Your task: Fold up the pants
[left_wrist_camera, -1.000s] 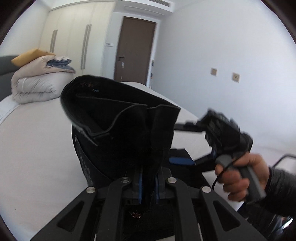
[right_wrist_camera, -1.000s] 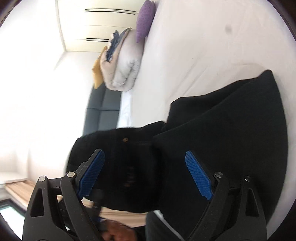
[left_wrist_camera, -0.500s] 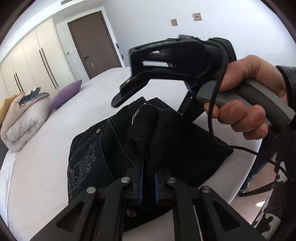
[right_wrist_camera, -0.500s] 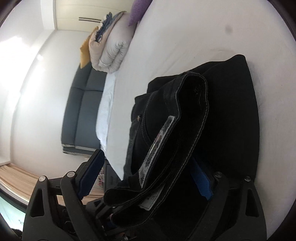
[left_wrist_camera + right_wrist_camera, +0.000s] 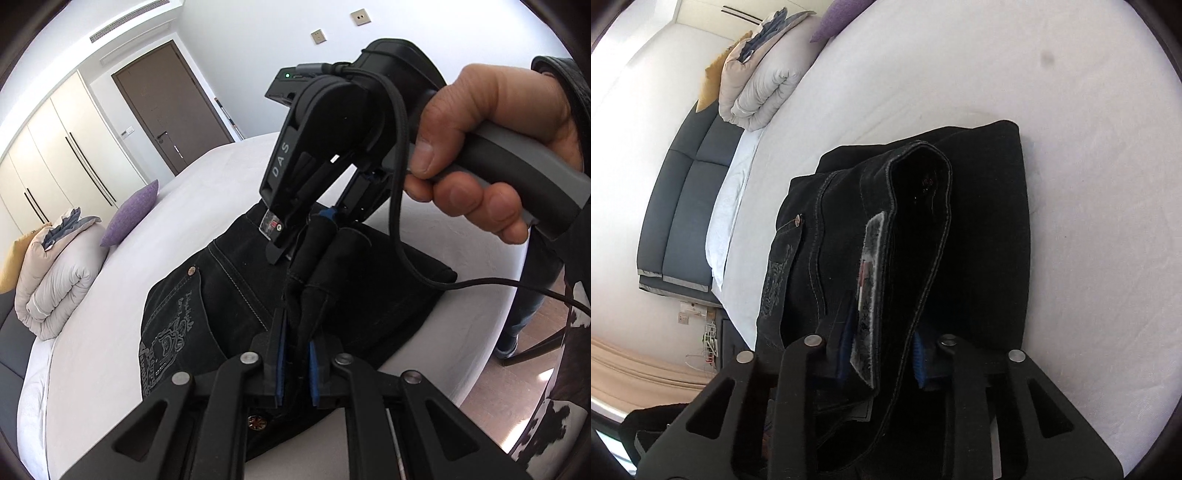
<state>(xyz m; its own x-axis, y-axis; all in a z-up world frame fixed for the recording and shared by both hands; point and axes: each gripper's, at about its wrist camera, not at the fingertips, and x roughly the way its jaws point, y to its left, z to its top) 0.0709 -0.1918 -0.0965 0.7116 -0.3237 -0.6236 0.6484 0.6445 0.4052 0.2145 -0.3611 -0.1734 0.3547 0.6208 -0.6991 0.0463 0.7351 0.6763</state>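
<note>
Black jeans (image 5: 207, 295) lie partly folded on the white bed (image 5: 92, 369), back pocket with pale stitching facing up. My left gripper (image 5: 295, 362) is shut on a bunched fold of the jeans, which rises between its blue pads. My right gripper (image 5: 303, 236), held by a hand (image 5: 491, 147), reaches down onto the same raised fold just beyond. In the right wrist view the jeans' waistband (image 5: 916, 229) with its grey label stands between the blue pads of the right gripper (image 5: 882, 350), whose jaws are closing and press on it.
A rolled pale duvet (image 5: 59, 277) and a purple pillow (image 5: 131, 214) sit at the bed's far end, by a dark grey headboard (image 5: 679, 206). The bed's edge drops to a brown floor (image 5: 517, 387) on the right. A cable (image 5: 480, 284) trails from the right gripper.
The right gripper's jaws have gone from wide open to closed on the waistband. The left gripper has rolled and sunk, bringing the jeans from hanging in the air down onto the bed.
</note>
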